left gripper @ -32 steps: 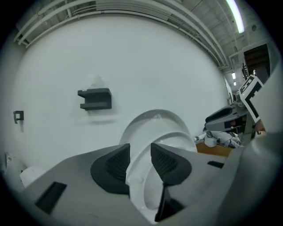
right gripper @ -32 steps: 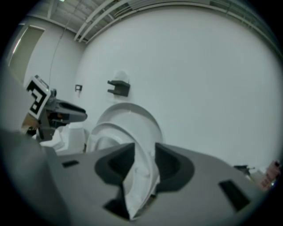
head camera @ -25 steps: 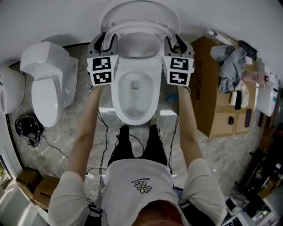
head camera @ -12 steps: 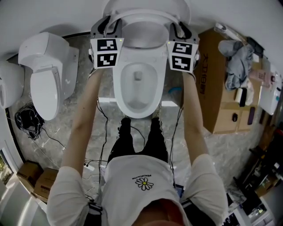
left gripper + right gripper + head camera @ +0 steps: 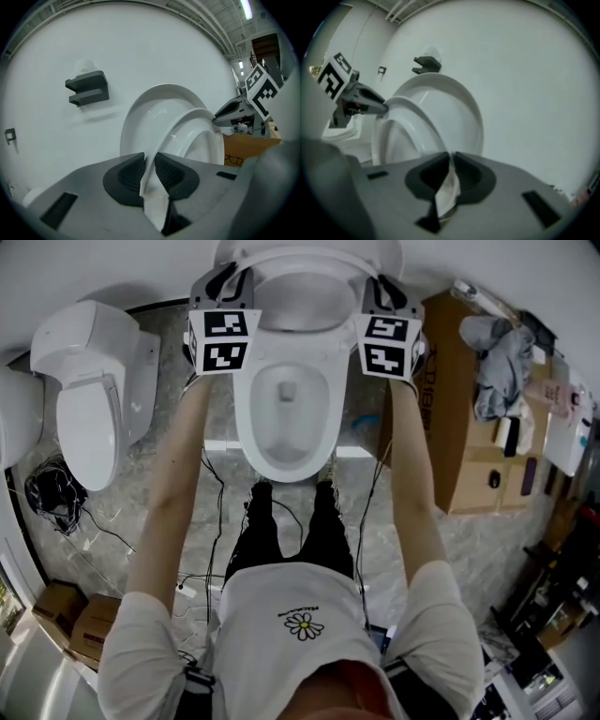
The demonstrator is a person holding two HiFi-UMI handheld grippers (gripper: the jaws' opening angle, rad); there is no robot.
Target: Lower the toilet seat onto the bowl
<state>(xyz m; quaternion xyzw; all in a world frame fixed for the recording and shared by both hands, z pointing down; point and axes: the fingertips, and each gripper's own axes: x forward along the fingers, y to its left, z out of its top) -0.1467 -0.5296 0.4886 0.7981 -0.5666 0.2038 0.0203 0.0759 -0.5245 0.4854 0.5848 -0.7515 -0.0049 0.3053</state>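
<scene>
The white toilet bowl [image 5: 281,399] stands at top centre of the head view. Its seat ring [image 5: 298,261] is raised and leans against the lid [image 5: 154,101] at the wall. My left gripper [image 5: 218,284] holds the seat's left rim, and my right gripper [image 5: 382,289] holds its right rim. In the left gripper view the jaws [image 5: 149,165] have just been closing, and their dark pads [image 5: 131,174] now press the thin seat edge [image 5: 187,125]. The right gripper's jaws [image 5: 451,165] have closed likewise on the seat edge [image 5: 412,123].
A second white toilet [image 5: 89,399] stands to the left, with a coil of cables [image 5: 54,502] on the floor beside it. A cardboard box [image 5: 469,437] with clothes on top is at the right. A dark bracket [image 5: 88,88] is on the wall.
Both grippers' jaws have narrowed onto the seat's rims. The hands stay at the seat's sides, and the seat is still raised.
</scene>
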